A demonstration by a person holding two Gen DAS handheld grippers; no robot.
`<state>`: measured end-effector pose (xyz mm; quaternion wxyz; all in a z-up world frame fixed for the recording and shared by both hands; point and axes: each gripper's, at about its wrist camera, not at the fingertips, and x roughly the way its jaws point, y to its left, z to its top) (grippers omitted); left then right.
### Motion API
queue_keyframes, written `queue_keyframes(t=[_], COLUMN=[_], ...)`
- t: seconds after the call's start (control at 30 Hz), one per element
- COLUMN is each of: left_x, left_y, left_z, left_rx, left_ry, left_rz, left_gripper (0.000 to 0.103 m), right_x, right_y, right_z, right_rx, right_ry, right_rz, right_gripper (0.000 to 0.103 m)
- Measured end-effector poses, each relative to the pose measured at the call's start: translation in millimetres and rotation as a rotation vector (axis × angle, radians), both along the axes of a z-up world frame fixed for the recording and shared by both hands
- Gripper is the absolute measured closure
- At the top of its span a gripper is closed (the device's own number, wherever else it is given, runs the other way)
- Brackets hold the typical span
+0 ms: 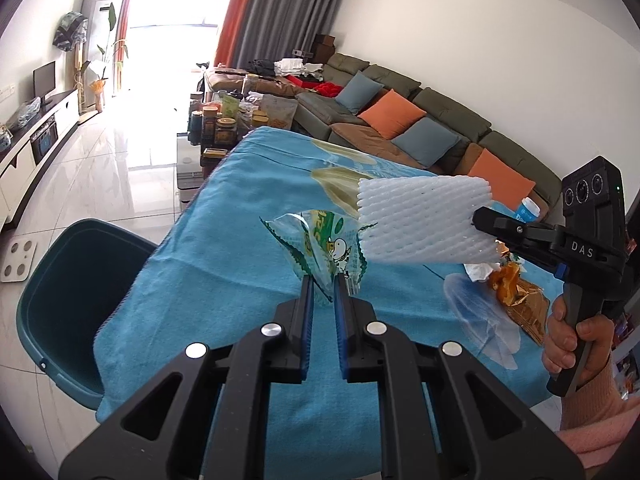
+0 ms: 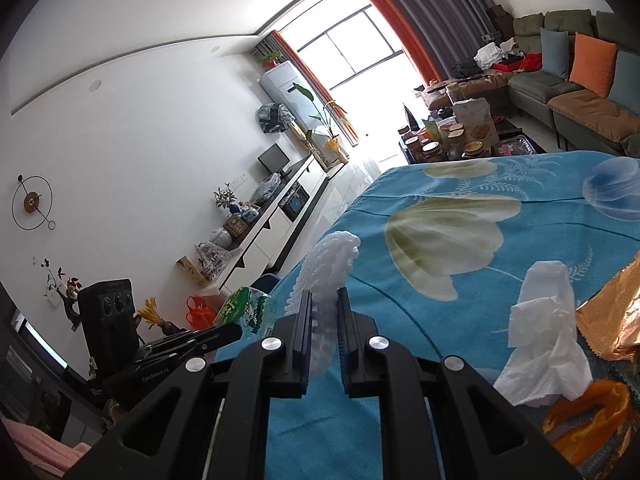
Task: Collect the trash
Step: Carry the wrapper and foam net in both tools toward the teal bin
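Trash is only partly picked up. The left tool [image 1: 323, 280] is clamped on a clear snack wrapper [image 1: 320, 246], the right tool [image 2: 324, 296] on a white foam net [image 2: 328, 264], both above the blue surface [image 1: 248, 208]. A tissue [image 2: 544, 332], orange peel [image 2: 592, 412] and gold wrapper [image 2: 616, 312] still lie there. The teal bin [image 1: 60, 304] sits beside it.

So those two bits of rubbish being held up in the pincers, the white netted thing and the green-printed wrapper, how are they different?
The foam net is thick, plain white and ribbed with holes; the snack wrapper is thin, crinkled clear film printed in green with a cartoon. The foam net keeps a broad, puffy slab shape, while the wrapper is crumpled and smaller. The foam net sits in the right gripper, the wrapper in the left gripper. Both are pinched, lifted clear of the blue tablecloth.
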<state>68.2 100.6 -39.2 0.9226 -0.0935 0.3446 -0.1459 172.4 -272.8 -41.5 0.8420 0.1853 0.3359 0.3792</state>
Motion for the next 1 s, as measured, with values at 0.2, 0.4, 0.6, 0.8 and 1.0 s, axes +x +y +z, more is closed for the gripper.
queue_keyframes(t=[0.2, 0.4, 0.6, 0.8, 1.0], left_x=[-6.8, -11.9, -17.3, -21.5, -24.5], left_y=[18.8, 36.1, 53.6, 71.0, 92.8], left_z=[0.1, 1.7, 2.5, 3.6, 4.5], left_rx=[0.001, -0.002, -0.004, -0.005, 0.001], left_ry=[-0.002, -0.008, -0.012, -0.015, -0.015], left_rz=[0.043, 0.086, 0.129, 0.175, 0.234], left_gripper=[0.092, 0.092, 0.092, 0.092, 0.092], right_x=[3.5, 6.3, 11.6, 14.6, 19.7], right_y=[21.3, 42.4, 62.4, 83.7, 110.9], right_z=[-0.3, -0.9, -0.8, 1.6, 4.3], right_rx=[0.001, -0.008, -0.011, -0.015, -0.025], right_ry=[0.003, 0.003, 0.006, 0.003, 0.003], right_rz=[0.042, 0.085, 0.125, 0.169, 0.220], right_gripper=[0.092, 0.092, 0.092, 0.092, 0.092])
